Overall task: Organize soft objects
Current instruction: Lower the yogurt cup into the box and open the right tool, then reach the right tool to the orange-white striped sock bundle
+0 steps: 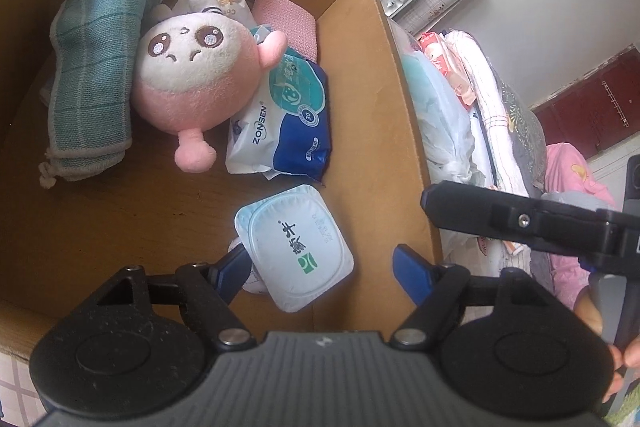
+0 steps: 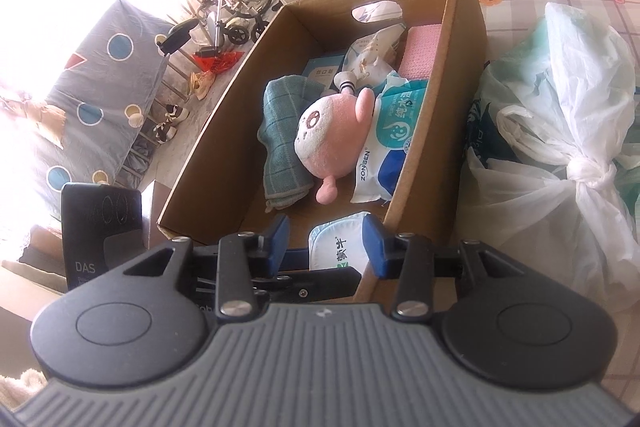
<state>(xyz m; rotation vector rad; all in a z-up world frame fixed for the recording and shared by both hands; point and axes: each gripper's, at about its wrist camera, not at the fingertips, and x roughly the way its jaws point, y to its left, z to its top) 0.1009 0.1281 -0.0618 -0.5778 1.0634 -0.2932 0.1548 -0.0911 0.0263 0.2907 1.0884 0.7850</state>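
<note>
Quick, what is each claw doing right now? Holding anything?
Left claw: open; the yogurt cup sits between its fingers, not squeezed.
Right claw: open, holding nothing.

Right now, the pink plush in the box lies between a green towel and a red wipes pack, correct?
Not quite: the wipes pack is blue and white, not red. The left wrist view shows it beside the plush, with the green towel on the other side, all in the box.
</note>
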